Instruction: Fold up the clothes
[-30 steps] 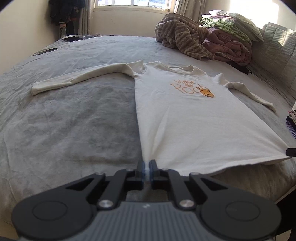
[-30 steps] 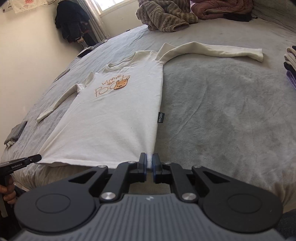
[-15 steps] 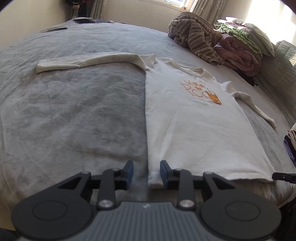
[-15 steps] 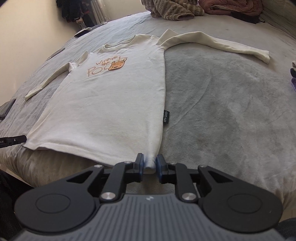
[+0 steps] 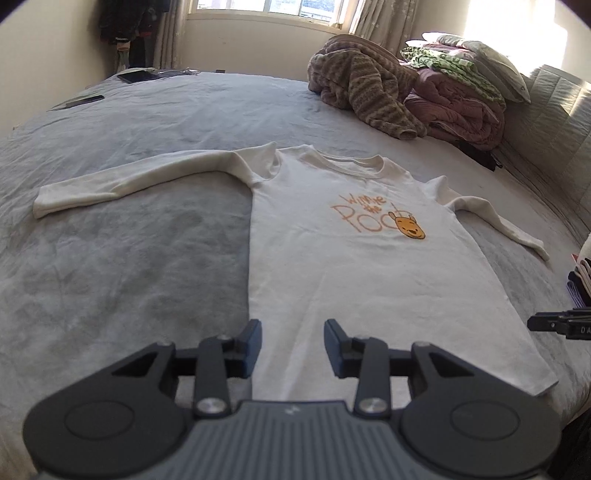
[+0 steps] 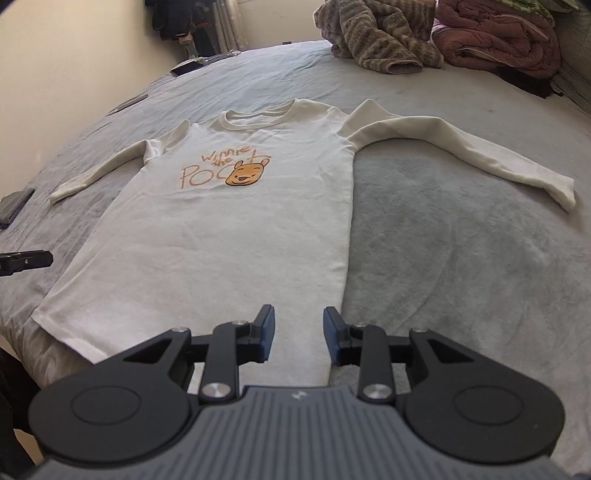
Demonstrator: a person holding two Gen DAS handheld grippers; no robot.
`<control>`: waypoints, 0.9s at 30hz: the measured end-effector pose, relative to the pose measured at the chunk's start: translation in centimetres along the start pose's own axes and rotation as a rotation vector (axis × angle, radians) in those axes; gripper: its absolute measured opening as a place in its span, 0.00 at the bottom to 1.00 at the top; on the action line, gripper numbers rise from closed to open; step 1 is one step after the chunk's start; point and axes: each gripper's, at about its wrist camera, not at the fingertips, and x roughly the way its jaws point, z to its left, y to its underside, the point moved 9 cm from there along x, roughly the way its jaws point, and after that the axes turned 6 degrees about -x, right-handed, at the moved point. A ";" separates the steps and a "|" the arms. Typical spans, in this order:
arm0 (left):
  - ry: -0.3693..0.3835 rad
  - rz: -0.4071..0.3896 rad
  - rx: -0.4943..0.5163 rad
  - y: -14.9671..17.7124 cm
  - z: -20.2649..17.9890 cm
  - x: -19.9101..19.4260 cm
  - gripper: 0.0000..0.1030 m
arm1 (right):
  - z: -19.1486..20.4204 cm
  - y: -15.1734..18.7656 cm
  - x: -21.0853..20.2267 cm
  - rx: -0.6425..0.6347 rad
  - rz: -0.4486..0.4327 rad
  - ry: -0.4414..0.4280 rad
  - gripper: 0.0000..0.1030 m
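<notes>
With the shirt (image 5: 351, 266) flat on the bed (image 5: 110, 280), both grippers' jaws were opening, empty, best re-gripping each sleeve (image 6: 461, 147) cleanly.

A big bed with a soft grey cover (image 5: 122, 280) fills the room. At its far end lies a brown stripy blanket (image 5: 364, 86) in a heap. Just beside it sits a folded pink quilt (image 5: 458, 110), with a green and white cloth (image 5: 447, 61) and a pale pillow (image 5: 491, 62) stacked on top. A padded headboard (image 5: 554, 107) runs along the right. A window (image 5: 266, 9) with curtains (image 5: 384, 16) lets in bright sun. Dark clothes (image 5: 118, 22) hang in the corner. A flat dark thing (image 5: 135, 76) lies near the bed's far edge.
</notes>
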 end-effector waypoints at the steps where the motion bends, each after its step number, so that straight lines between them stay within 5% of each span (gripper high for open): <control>1: 0.021 0.003 0.004 -0.2 -0.6 0.6 0.37 | 0.5 -0.3 0.7 -0.016 0.004 -0.020 0.32; 4: 0.059 -0.001 0.036 -0.3 -2.3 2.0 0.37 | 1.6 -0.7 2.7 -0.064 0.024 -0.046 0.32; 10: -0.042 0.101 0.086 1.7 -1.7 5.3 0.37 | 2.2 0.1 4.5 -0.147 0.089 -0.032 0.37; 27: -0.113 0.068 0.222 -2.7 -4.0 10.5 0.40 | 0.0 -4.5 8.5 -0.154 0.084 -0.093 0.41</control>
